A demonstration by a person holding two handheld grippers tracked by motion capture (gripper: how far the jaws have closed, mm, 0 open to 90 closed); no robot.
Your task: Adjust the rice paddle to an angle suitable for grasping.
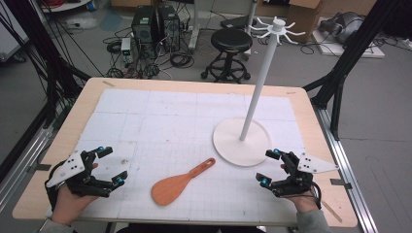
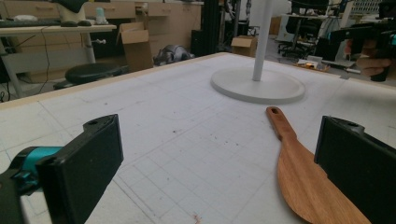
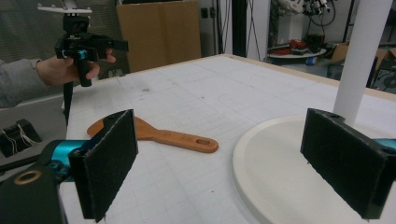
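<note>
- A light wooden table [image 1: 311,104] carries a white gridded paper mat [image 1: 160,121].
- A white round-based hook stand [image 1: 241,141] stands on the mat.
- A brown wooden spatula [image 1: 178,183] lies near the stand's base, toward the person.

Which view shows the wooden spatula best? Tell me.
The high view: the whole wooden spatula lies unobstructed on the table. In the left gripper view a jaw covers part of its blade; in the right gripper view a jaw hides its blade.

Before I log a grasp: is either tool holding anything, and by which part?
Nothing is held. The left tool and right tool both stand open and apart from the wooden spatula, which lies flat on the table.
</note>
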